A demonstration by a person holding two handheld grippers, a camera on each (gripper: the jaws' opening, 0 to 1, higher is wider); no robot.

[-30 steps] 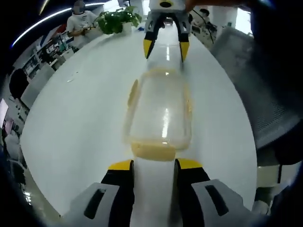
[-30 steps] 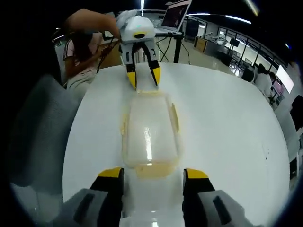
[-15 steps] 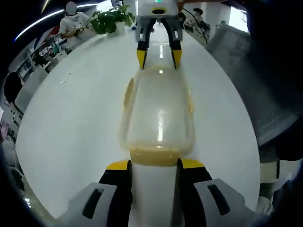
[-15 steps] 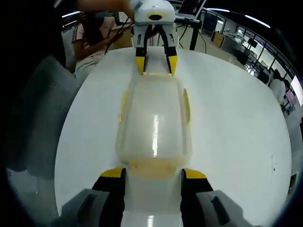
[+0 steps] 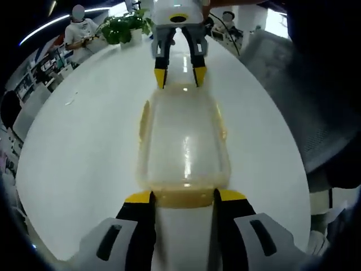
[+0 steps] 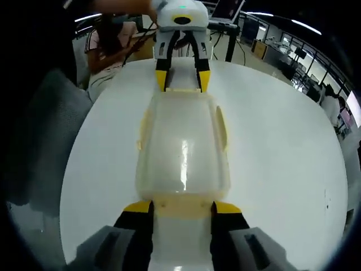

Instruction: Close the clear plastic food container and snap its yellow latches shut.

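Here the clear plastic food container (image 5: 183,144) lay lengthwise on the white round surface (image 5: 79,152), lid on, between the two tools. In the left gripper view, the left hand-held gripper (image 5: 184,197) stood with its yellow-tipped jaws parted on either side of the near yellow latch (image 5: 183,197), the tips just at the container's end corners; whether they pressed on it could not be told. At the far end, the right hand-held gripper (image 5: 179,75) faced it, jaws likewise apart and tips at the container's far edge.

In the right gripper view the same arrangement showed reversed: the right hand-held gripper (image 6: 183,208) straddled its near latch (image 6: 181,208) with jaws open, and the left hand-held gripper (image 6: 183,79) met the opposite end of the container (image 6: 183,149). Side latches (image 6: 221,127) lay along the long edges. A potted plant (image 5: 124,25) stood at the far rim of the surface, and a grey chair (image 5: 293,107) sat beside it.
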